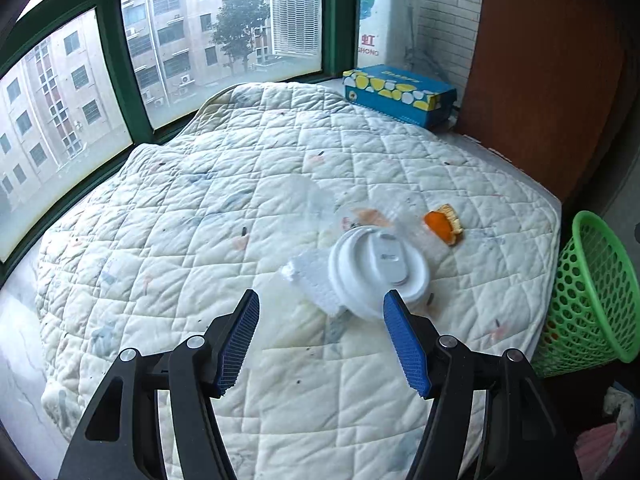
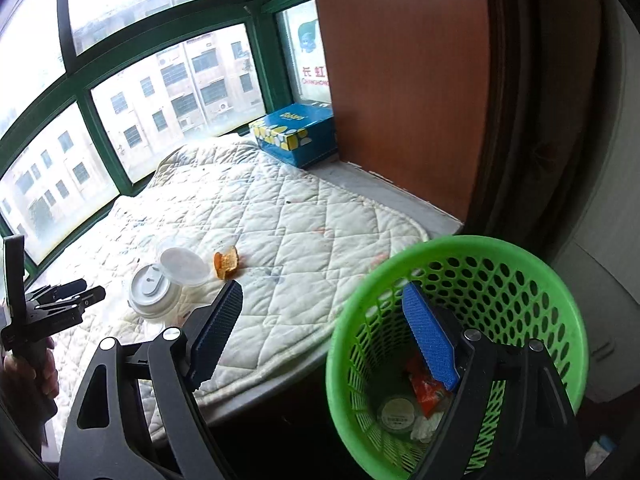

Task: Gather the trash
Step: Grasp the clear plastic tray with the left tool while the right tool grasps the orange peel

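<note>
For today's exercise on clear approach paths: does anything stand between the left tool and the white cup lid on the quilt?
Nothing visible does. The left tool is open and points at the cup lid, with only bare quilt in between. A white foam scrap lies against the lid's left edge, beside the path rather than across it.

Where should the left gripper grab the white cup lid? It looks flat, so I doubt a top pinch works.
Grip the white cup lid across its raised rim at the near edge, coming in low from the left gripper side. It sits tilted on the white foam scrap, leaving that edge exposed.
</note>
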Demonstrator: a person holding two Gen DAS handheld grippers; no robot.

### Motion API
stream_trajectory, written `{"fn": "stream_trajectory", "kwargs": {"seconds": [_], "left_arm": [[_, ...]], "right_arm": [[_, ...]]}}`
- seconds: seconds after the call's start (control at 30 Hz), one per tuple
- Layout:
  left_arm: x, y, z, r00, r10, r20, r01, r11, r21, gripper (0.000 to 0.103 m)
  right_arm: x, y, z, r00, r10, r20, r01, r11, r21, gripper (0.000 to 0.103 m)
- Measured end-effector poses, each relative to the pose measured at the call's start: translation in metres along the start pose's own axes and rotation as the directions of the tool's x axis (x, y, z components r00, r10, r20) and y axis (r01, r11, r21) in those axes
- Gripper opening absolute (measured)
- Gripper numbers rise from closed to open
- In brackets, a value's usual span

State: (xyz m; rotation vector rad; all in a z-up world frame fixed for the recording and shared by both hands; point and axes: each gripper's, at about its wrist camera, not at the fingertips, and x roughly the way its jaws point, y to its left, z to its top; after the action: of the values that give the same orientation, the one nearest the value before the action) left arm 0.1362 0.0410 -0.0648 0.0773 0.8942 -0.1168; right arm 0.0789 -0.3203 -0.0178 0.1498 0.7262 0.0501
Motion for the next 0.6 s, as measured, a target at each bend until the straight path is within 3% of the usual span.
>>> {"fn": "stream_trajectory", "kwargs": {"seconds": [0.33, 0.5, 0.6], "left_arm": [[0.038, 0.045, -0.024, 0.993, 0.065, -0.093, -0.065, 0.998, 0.006, 0.062], [0.050, 0.047, -0.026, 0.993, 0.049, -0.108, -0.046, 0.999, 0.024, 0.062], [0.055, 0.044, -0.025, 0.993, 0.037, -0.109, -0.033, 0.999, 0.043, 0.055]], "right_arm": [[0.058, 0.048, 0.007, 0.994, 0.071, -0.088, -0.075, 0.996, -0.041, 0.081], [0.088, 0.067, 0.005, 0.987, 0.087, -0.134, -0.098, 0.992, -0.077, 0.081], [0.107, 0.076, 0.003, 0.983, 0.081, -0.162, -0.097, 0.991, -0.094, 0.081]]}}
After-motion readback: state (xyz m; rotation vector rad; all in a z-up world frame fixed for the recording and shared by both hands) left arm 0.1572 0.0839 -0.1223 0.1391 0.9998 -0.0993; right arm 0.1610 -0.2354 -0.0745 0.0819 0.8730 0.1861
